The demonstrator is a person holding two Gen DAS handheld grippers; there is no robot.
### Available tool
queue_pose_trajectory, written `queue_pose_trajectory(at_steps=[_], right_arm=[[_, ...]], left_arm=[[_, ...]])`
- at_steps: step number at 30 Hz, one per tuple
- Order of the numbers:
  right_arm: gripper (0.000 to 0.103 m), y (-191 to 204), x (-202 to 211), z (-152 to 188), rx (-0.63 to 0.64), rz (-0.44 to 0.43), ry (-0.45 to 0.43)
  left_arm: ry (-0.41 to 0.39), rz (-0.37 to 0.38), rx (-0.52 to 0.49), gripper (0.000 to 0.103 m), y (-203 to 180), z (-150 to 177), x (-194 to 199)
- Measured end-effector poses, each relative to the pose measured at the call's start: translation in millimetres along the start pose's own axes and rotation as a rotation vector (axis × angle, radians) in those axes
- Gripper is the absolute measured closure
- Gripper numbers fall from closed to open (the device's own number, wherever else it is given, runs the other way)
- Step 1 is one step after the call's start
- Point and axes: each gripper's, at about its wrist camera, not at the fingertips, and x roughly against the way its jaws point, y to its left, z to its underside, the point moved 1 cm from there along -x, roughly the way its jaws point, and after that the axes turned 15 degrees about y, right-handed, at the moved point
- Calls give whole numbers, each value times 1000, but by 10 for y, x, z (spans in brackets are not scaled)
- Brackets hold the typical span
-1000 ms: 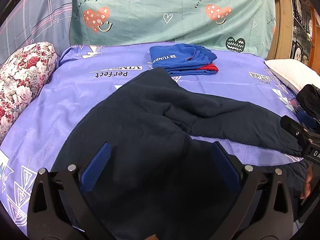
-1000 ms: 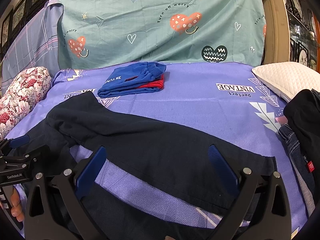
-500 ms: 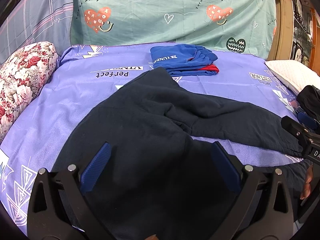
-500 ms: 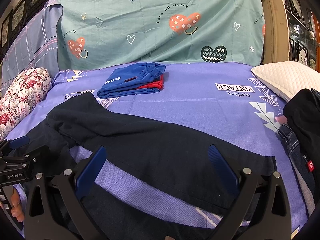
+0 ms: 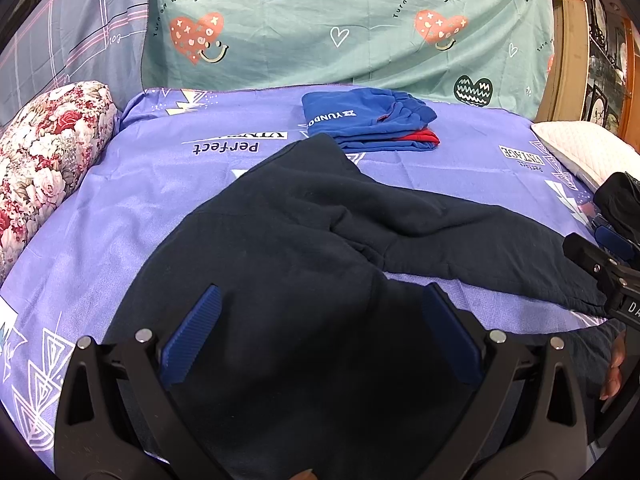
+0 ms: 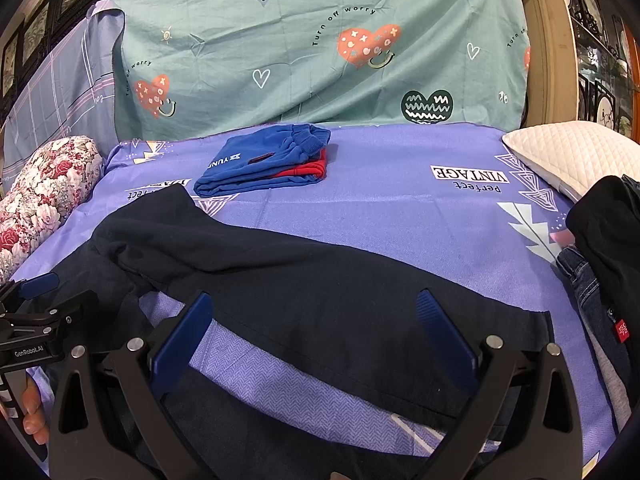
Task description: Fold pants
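Far left, a floral bolster (image 5: 44,152) is lying along the edge of the purple bedsheet (image 5: 152,196). The left gripper (image 5: 320,316) is hovering over the waist end of the dark navy pants (image 5: 288,248), its blue-padded fingers (image 5: 192,336) standing wide apart and holding nothing. The pants are lying spread on the sheet, the two legs splaying toward the right with a wedge of sheet showing between them. Beyond them, at the back near the teal heart-print cloth (image 5: 320,24), a folded blue and red garment stack (image 5: 368,124) is sitting clear of the pants. The right gripper (image 6: 316,320) is hovering above the upper leg, fingers (image 6: 444,336) likewise parted and empty. Far right, a white quilted pillow (image 6: 568,152) and a heap of dark clothes with denim (image 6: 600,256) are resting at the bed's edge.
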Motion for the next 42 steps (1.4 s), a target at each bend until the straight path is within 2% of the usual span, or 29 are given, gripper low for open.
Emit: queue_pose_trajectory(at_steps=[29,32,34,36,37,39,40,42], right_arm=[[1,-7,1,-2,-1,-1,2],[1,-11,5,-3,-3,-4,2],[1,-22,5,2,-8,-5,5],[1,-27,1,9,-11,-11,11],[1,-20,-4,12,-9,-13,16],[1,6,-22,11,1,-15,27],[1,23,-35,5,8,-17,33],[1,58,-37,-2,21,-18,37]], left_arm=[[3,3,14,2,15,2,7],[-9,39,46,2,103,14,166],[-27,130,86,2,255,100,399],[-11,209,132,2,501,207,614],[-12,209,154,2,598,234,666],[-16,158,206,2,840,259,742],[-4,90,223,2,980,219,717],[37,-2,236,2,1142,122,562]])
